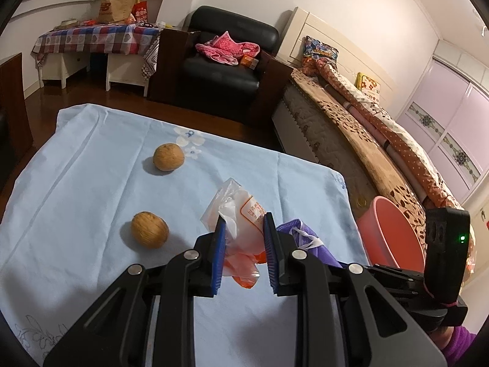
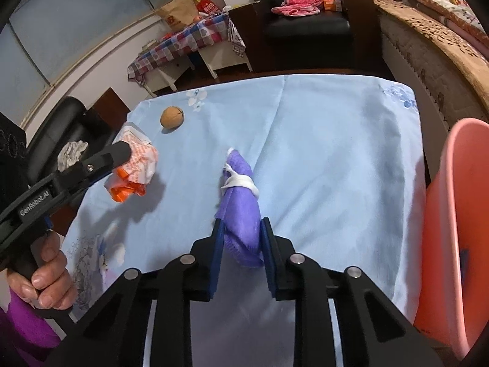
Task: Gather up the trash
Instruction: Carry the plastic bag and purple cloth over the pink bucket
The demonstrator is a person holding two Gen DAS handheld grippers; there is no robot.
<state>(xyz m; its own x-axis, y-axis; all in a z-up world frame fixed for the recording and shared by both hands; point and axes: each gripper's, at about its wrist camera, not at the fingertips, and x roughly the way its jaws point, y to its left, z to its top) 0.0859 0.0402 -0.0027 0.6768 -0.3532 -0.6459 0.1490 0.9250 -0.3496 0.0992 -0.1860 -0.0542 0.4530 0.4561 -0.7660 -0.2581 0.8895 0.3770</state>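
A crumpled clear plastic wrapper with orange print point(image 1: 241, 232) sits at the lower middle of the left wrist view, clamped between the blue pads of the left gripper point(image 1: 244, 229). In the right wrist view the same wrapper shows at middle left, and a rolled purple cloth bundle tied with a white strip point(image 2: 241, 202) lies at centre, on the pale blue flowered tablecloth point(image 2: 336, 153). The right gripper point(image 2: 241, 232) has its pads closed against the near end of that bundle, so both pieces of trash look gripped.

Two round brown walnuts point(image 1: 168, 156) rest on the cloth at the left of the left wrist view, apart from the wrapper. A pink plastic bin point(image 2: 452, 214) stands at the right edge, beside the table.

The step in hand appears to be picking up. The next move likely calls for lifting both pieces clear and carrying them right, over the bin's rim, before releasing.
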